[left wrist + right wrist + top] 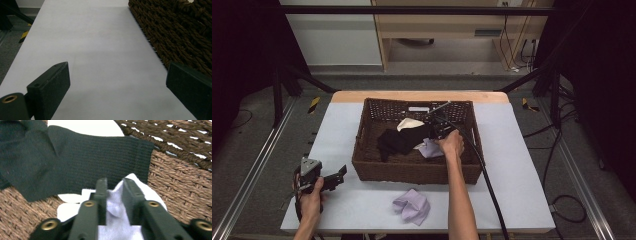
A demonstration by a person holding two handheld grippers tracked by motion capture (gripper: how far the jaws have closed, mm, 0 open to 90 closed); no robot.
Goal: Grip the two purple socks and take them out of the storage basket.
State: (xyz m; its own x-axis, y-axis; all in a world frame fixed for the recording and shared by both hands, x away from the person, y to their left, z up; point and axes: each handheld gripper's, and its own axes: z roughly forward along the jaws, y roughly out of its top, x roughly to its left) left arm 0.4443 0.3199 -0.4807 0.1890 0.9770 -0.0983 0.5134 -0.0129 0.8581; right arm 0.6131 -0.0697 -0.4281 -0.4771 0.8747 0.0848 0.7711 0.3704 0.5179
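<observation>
My right gripper [115, 182] had its jaws drawn narrow, pinching a fold of the pale lilac cloth [117, 210] inside the wicker basket [412, 170]. That cloth lay on the basket floor, just beside a black sock [75, 160] that partly covered a white item [85, 127]. My left gripper [117, 82] held its jaws wide apart with nothing between them, over bare table [100, 37] next to the basket wall. A second lilac cloth [412, 206] lay on the table in front of the basket. The table was white with a wooden far edge; grey floor and cables surrounded it. My right forearm reached forward into the basket; my left hand rested low at the table's left front corner.
</observation>
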